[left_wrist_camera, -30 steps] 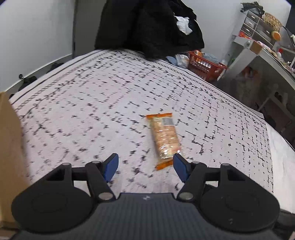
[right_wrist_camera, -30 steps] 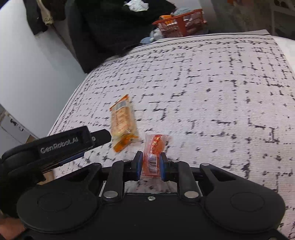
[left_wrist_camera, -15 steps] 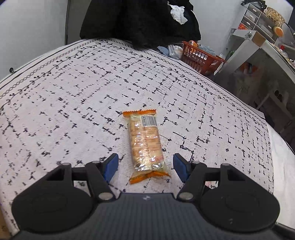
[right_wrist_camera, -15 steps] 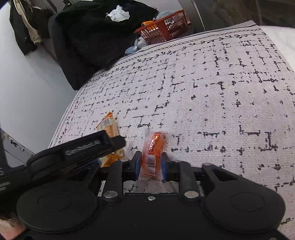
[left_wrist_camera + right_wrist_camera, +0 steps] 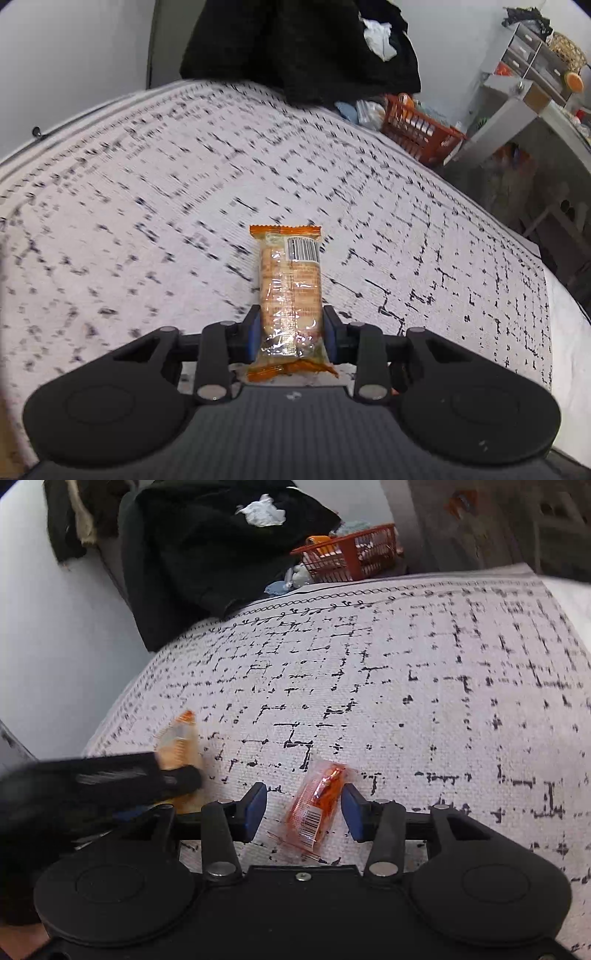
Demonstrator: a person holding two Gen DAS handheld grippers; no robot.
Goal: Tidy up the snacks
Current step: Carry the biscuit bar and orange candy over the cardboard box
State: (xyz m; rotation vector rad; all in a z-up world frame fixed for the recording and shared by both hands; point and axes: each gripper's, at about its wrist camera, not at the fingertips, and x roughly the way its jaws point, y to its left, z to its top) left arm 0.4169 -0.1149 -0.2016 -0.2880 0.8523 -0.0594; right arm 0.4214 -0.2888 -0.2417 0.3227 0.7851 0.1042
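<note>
now the left gripper (image 5: 291,334) clamps the cracker pack (image 5: 290,291); the right gripper (image 5: 303,808) gapes around the loose orange packet (image 5: 317,805).

Left gripper (image 5: 110,779) motion-blurred in right wrist view, covers lower part of cracker pack (image 5: 179,738). Bedspread (image 5: 110,221) pattern smeared at left.

bedspread (image 5: 424,709) open ahead; left gripper (image 5: 110,779) crowds left, blurred.
</note>
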